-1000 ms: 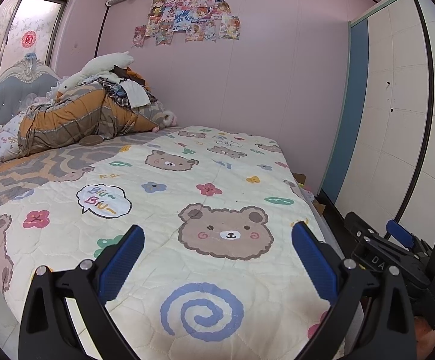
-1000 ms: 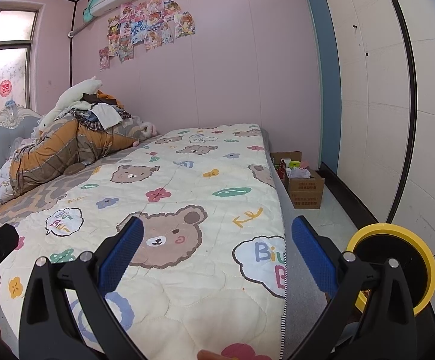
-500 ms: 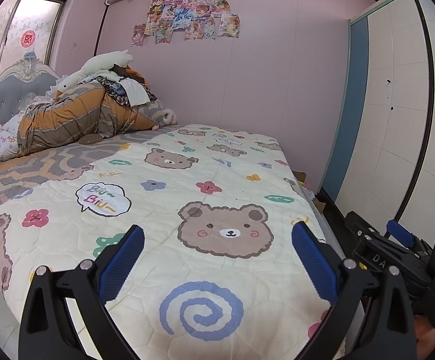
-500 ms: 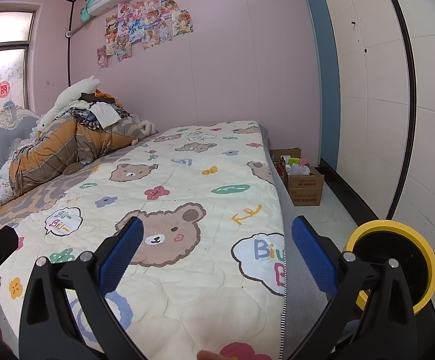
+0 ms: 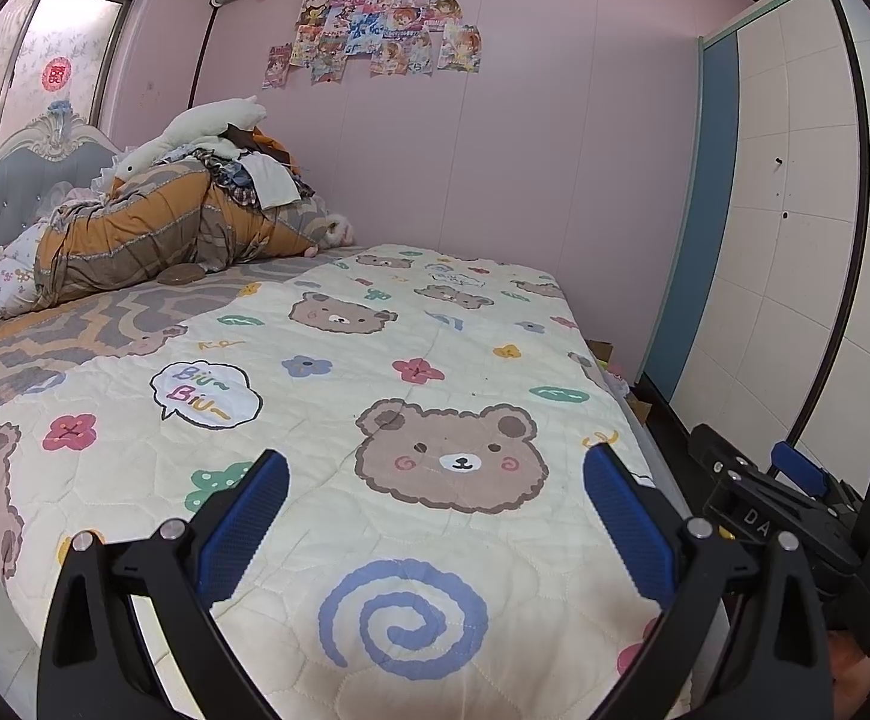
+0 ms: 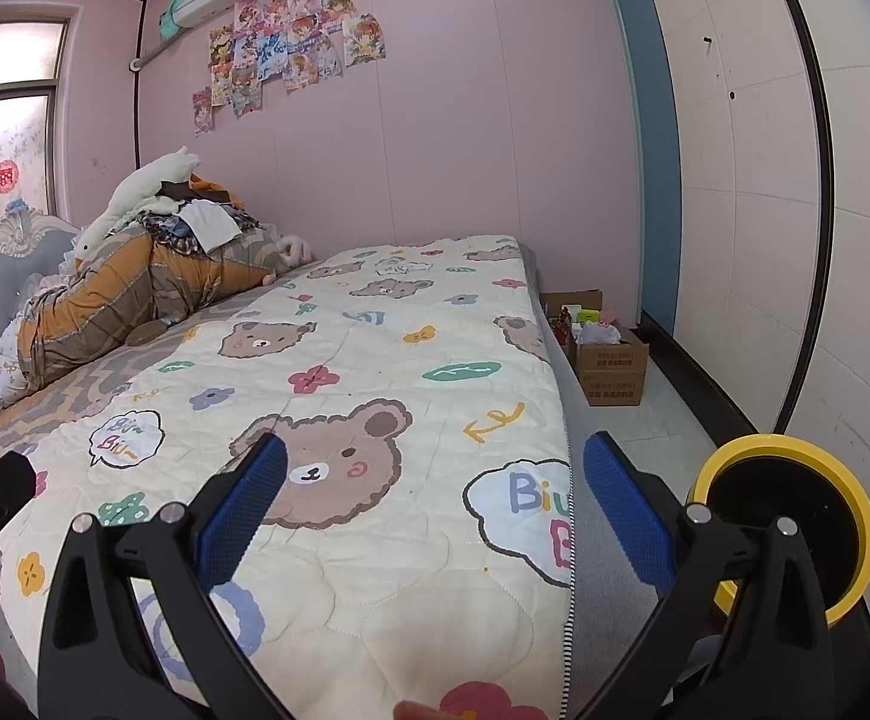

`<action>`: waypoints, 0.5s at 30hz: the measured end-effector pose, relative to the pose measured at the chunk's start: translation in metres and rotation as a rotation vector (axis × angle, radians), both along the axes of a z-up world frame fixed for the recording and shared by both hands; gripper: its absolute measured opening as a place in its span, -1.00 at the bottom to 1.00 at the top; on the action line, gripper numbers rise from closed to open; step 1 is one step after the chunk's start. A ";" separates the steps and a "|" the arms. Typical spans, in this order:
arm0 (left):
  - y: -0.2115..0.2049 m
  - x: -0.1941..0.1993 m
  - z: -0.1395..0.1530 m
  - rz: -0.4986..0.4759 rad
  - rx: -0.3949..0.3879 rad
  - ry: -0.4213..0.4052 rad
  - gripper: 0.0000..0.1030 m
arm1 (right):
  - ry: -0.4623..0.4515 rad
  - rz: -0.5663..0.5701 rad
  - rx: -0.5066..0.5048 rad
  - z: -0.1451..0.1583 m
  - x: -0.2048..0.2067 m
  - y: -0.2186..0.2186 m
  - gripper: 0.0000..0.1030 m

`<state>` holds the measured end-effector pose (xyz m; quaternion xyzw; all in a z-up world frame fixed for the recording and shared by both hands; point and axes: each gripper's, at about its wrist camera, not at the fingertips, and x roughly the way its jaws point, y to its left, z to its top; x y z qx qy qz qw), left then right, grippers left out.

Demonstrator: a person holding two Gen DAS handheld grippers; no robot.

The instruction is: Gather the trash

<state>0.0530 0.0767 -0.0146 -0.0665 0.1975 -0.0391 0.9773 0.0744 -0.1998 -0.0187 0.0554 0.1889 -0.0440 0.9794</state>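
Note:
My left gripper (image 5: 435,516) is open and empty, held low over the foot of a bed with a cream bear-print quilt (image 5: 411,372). My right gripper (image 6: 435,510) is also open and empty, over the same quilt (image 6: 375,360) near its right edge. A black bin with a yellow rim (image 6: 795,528) sits on the floor just right of the right gripper. In the left wrist view the right gripper (image 5: 765,516) shows at the right edge. I cannot pick out any loose trash on the quilt.
Piled bedding and clothes (image 5: 165,228) with a white plush lie at the grey headboard (image 5: 15,180). Cardboard boxes (image 6: 612,366) holding small items stand on the floor by the pink wall. A white wardrobe (image 6: 795,210) lines the right side, leaving a narrow floor strip.
Both views have drifted only slightly. Both grippers stay open and empty.

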 end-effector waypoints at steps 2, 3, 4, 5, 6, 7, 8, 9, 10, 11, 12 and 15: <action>0.001 -0.001 0.000 0.000 0.000 0.000 0.84 | 0.001 0.000 0.000 -0.001 0.000 0.000 0.84; 0.000 0.000 0.000 0.000 0.000 0.000 0.84 | 0.003 0.000 0.000 -0.002 0.000 0.001 0.84; 0.000 0.000 0.000 0.000 0.000 0.000 0.84 | 0.004 0.001 -0.001 -0.002 0.001 0.001 0.84; 0.000 0.000 0.000 0.000 0.001 0.000 0.84 | 0.004 0.000 -0.002 -0.002 0.001 0.001 0.84; 0.001 -0.001 0.000 0.000 0.000 0.001 0.84 | 0.006 0.001 -0.001 -0.003 0.001 0.002 0.84; 0.001 0.000 0.000 0.000 0.000 0.002 0.84 | 0.008 0.001 0.001 -0.004 0.001 0.002 0.84; 0.000 0.001 -0.001 0.000 0.000 0.003 0.84 | 0.010 0.001 0.002 -0.005 0.001 0.002 0.84; 0.001 0.001 -0.001 -0.001 0.000 0.005 0.84 | 0.010 0.001 0.002 -0.005 0.001 0.003 0.84; 0.001 0.001 -0.001 -0.002 0.001 0.006 0.84 | 0.009 0.001 0.001 -0.005 0.001 0.002 0.84; 0.002 0.001 -0.002 -0.004 0.000 0.007 0.84 | 0.009 0.000 0.002 -0.005 0.001 0.003 0.84; 0.003 0.001 -0.002 -0.004 0.000 0.008 0.84 | 0.010 0.001 0.002 -0.005 0.001 0.002 0.84; 0.003 0.001 -0.002 -0.005 0.002 0.008 0.84 | 0.010 0.001 0.002 -0.005 0.001 0.002 0.84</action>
